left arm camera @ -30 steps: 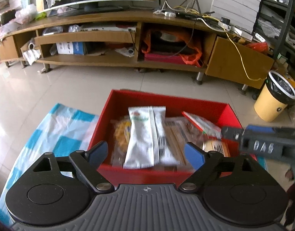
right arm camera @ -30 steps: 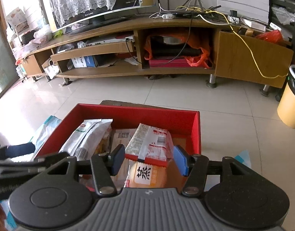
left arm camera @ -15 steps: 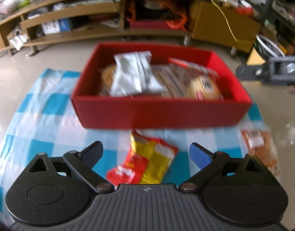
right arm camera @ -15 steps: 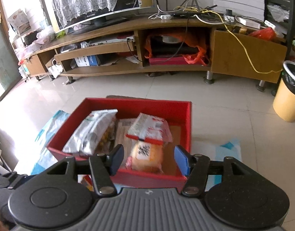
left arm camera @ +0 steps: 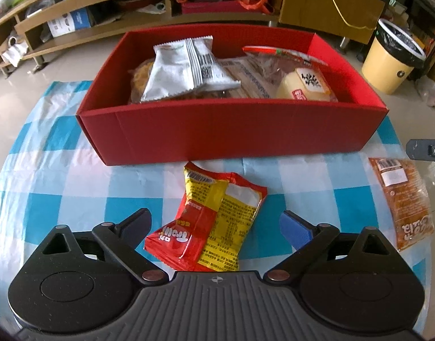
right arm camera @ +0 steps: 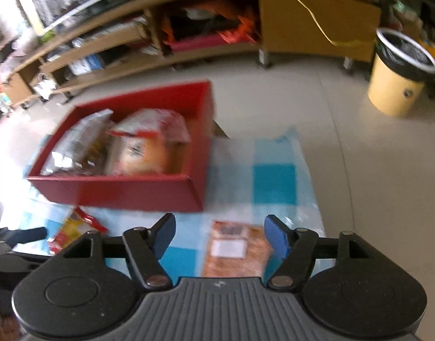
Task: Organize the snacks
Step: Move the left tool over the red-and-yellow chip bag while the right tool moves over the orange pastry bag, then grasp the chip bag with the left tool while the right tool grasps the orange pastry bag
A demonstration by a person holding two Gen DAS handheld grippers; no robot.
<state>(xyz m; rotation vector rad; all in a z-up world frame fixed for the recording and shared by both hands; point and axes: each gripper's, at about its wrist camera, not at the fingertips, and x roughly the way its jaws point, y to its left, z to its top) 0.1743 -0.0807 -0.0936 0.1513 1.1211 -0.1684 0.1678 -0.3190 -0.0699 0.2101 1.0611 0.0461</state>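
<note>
Red box (left arm camera: 231,130) edges the checked cloth (left arm camera: 75,187); left gripper (left arm camera: 214,227) gapes over the yellow-red packet (left arm camera: 214,221), right gripper (right arm camera: 217,238) opening above the orange packet (right arm camera: 234,253), neither touching.

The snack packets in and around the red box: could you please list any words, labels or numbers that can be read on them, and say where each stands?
"Trolli": upside down in white letters on the red and yellow packet, on the checked cloth.
Korean letters, upside down: on the orange packet, too distorted to quote.
Black Chinese characters: on the yellow-wrapped snack in the red box, too stylised to read.
Barcode and small print: on the white packet, too small.
</note>
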